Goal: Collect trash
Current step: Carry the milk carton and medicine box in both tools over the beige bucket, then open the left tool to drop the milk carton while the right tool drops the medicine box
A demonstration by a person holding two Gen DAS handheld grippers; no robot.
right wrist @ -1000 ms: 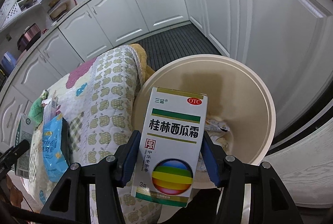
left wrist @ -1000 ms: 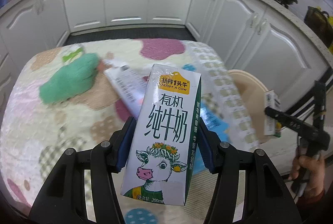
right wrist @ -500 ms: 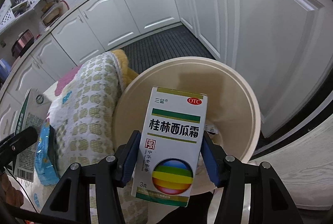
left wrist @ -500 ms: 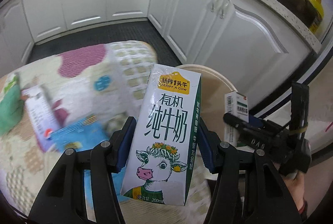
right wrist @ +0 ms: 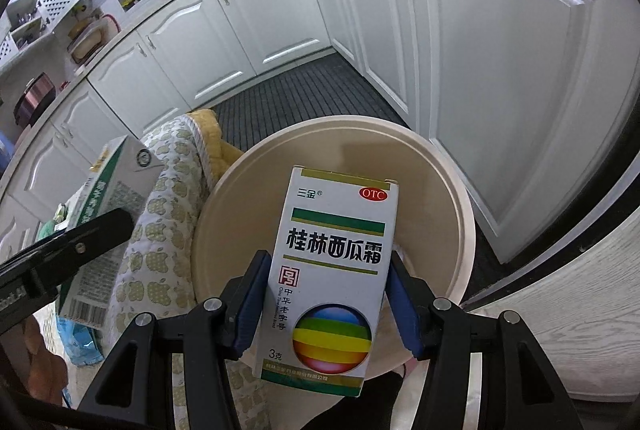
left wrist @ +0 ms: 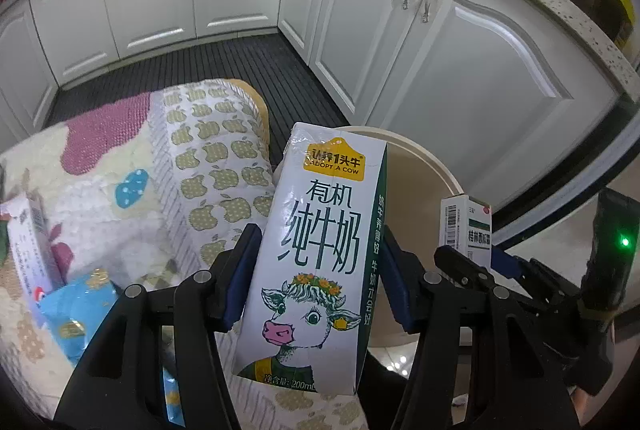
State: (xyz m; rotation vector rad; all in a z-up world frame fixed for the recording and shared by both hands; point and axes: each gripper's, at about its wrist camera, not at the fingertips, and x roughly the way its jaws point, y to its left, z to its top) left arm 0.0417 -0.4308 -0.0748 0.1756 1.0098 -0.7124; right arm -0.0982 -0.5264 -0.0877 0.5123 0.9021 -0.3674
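**Both cartons carried to the bin, neither dropped yet**

Left side. The left hand-held gripper (left wrist: 316,284) is clenched on a milk carton (left wrist: 316,250), blue pads pressed to its two sides, carton upright between them. A second ago this view looked across the middle of the quilt-covered desk (left wrist: 120,198), with a green cloth and other litter spread out on it. Now the view has swung over to the desk's right edge, and the rim of the cream bin (left wrist: 436,174) shows just behind the carton. So the milk carton has been carried off the desk top and now sits at the bin's near-left rim, not yet squarely over the opening.

Still on the desk near its left edge: a long white box (left wrist: 32,242) and a blue packet (left wrist: 76,314). More to collect.

Right side. The right hand-held gripper (right wrist: 324,294) grips a medicine box (right wrist: 332,278) the same way, pads on both sides. It has drifted only a little; the bin (right wrist: 224,198) now fills more of the view under the box, which hangs over the opening. Some trash seems to lie inside already, mostly hidden.

Reading: the transport is nearly done for both. The medicine box looks ready to let go; the milk carton likely needs a further shift right first.
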